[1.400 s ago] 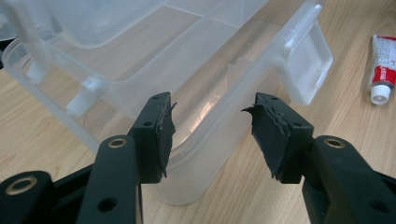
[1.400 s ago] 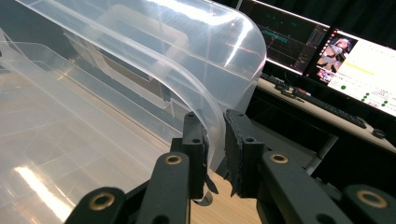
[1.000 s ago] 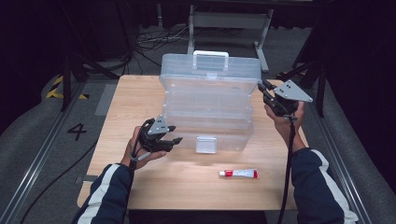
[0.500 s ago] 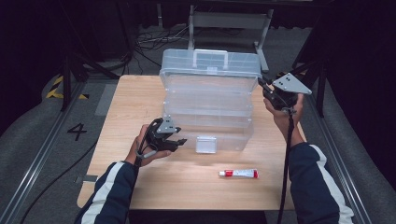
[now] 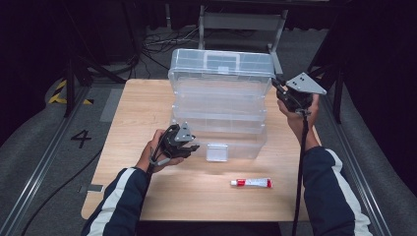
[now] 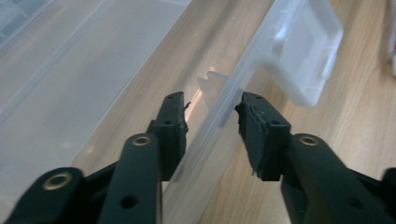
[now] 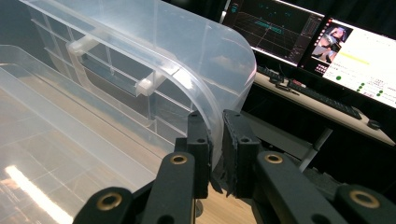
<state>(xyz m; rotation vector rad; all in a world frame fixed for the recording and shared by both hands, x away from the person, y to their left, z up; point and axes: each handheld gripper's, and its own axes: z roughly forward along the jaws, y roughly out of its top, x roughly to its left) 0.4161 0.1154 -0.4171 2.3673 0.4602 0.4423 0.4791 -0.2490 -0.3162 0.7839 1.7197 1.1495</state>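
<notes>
On table (image 5: pixel 147 108) | one clear box (image 5: pixel 219 105) | one tube (image 5: pixel 252 183) | two grippers

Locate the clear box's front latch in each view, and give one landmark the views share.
High view: latch at the box's near wall, centre.
Left gripper view: latch at upper right, beyond the jaws.
Right gripper view: not in it.
Shared landmark: the box.

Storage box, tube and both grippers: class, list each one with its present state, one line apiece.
Clear storage box: lid raised, open.
Front latch: unfastened, hanging at the base's front wall.
Tube: lying flat on the table, cap on.
Left gripper: jaws straddling the box's front rim, just been closing, pads not yet pressing.
Right gripper: shut on the lid's edge.
</notes>
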